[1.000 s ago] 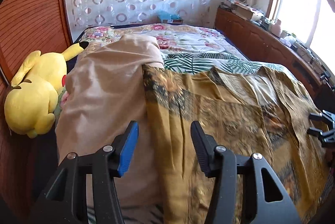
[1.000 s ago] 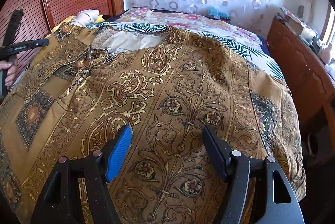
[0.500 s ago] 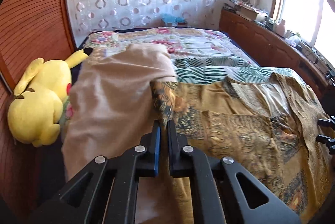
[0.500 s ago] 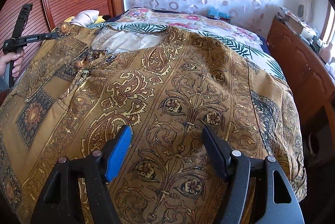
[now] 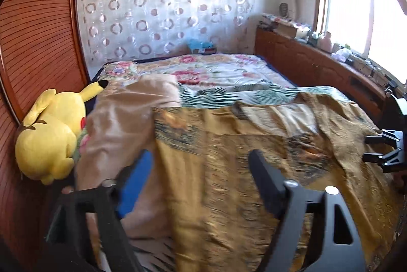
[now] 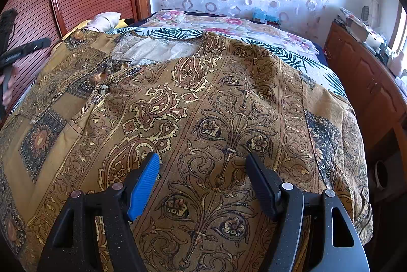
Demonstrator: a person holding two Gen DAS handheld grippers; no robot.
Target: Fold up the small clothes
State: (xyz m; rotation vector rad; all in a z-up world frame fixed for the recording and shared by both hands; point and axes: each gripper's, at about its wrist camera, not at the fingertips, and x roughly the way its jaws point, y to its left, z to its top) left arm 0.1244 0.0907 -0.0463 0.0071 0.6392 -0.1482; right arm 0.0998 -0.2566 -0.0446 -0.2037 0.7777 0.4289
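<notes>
- The left gripper (image 5: 201, 170) hovers over the near left edge of the shirt (image 5: 254, 170); its jaws are opening, and the cloth lies under them, not pinched.
- The right gripper (image 6: 202, 180) stands spread above the middle of the shirt (image 6: 216, 106), gripping nothing.
- The shirt, mustard with a dark paisley print, lies spread flat across the near half of the bed (image 5: 229, 71), collar away from the grippers.
- It looks thin, light and limp. It should drape and wrinkle freely, so a pinch at a hem, sleeve edge or shoulder seam seems best; the flat middle gives the pads little to catch.
- Its left edge lies against a tan cloth (image 5: 122, 124), which could be caught by mistake.
- The right sleeve seems to hang over the bed's edge, near the wooden cabinet (image 6: 368, 84).
- Beyond the collar the floral bedspread is open and gives room for folding.
- A yellow plush toy (image 5: 48, 134) sits far left by the wardrobe (image 5: 38, 30), clear of the shirt.
</notes>
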